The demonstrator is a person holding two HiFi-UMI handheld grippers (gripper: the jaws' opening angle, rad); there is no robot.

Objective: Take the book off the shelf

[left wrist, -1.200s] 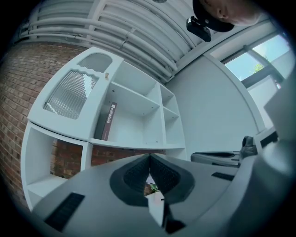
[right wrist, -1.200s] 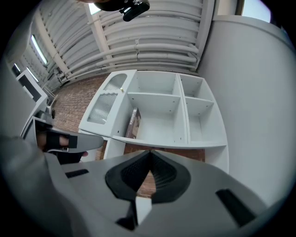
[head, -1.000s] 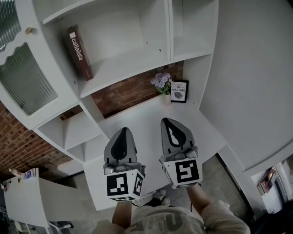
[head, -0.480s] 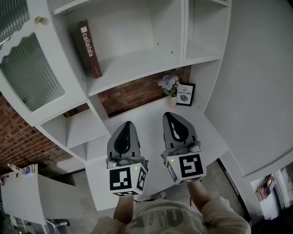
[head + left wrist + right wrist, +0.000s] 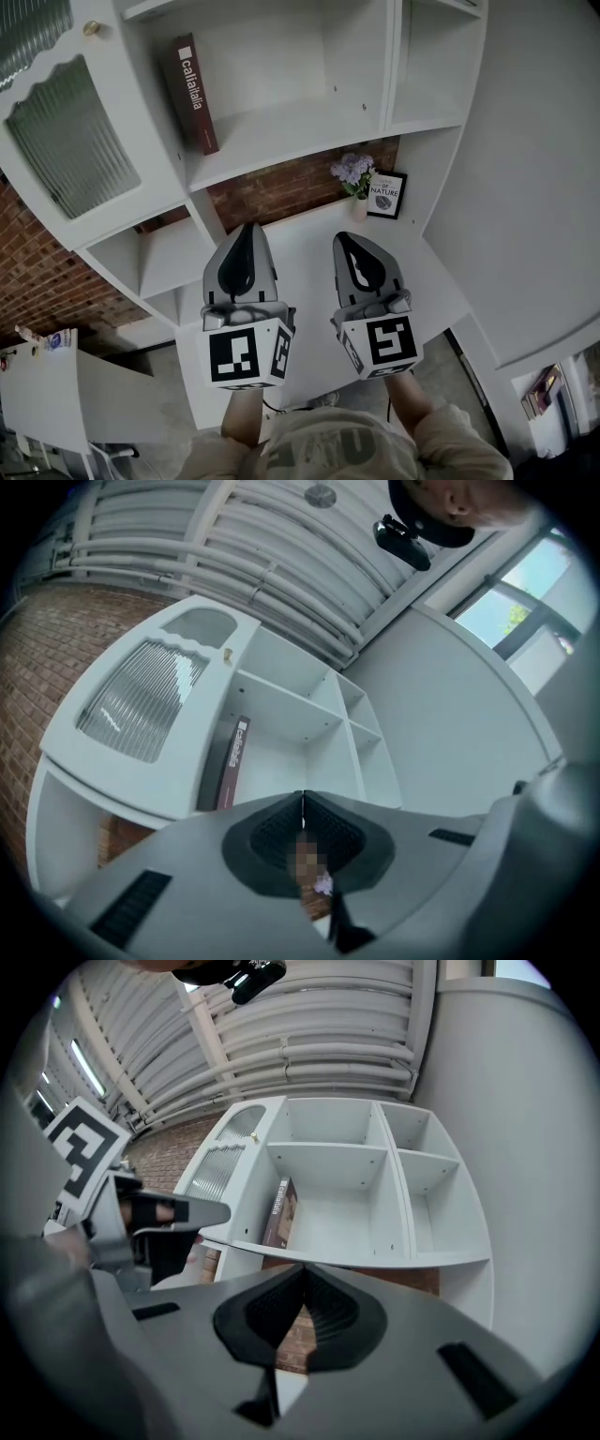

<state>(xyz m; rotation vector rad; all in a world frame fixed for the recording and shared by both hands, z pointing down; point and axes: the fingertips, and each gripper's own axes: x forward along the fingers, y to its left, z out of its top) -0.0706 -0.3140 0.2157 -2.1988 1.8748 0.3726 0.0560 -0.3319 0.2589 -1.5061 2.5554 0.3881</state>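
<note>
Maroon book [image 5: 195, 94] upright on shelf [image 5: 281, 141], well beyond left tool [image 5: 246, 232], right tool [image 5: 349, 240]; both side by side, pressed together, empty.

The grey plastic left gripper [image 5: 246, 236] and right gripper [image 5: 346, 244], side by side, point toward twelve o'clock, jaws together, empty.

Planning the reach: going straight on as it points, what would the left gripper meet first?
Probably the white shelf unit, just right of the dark red book, not the book itself; depth is unclear.
</note>
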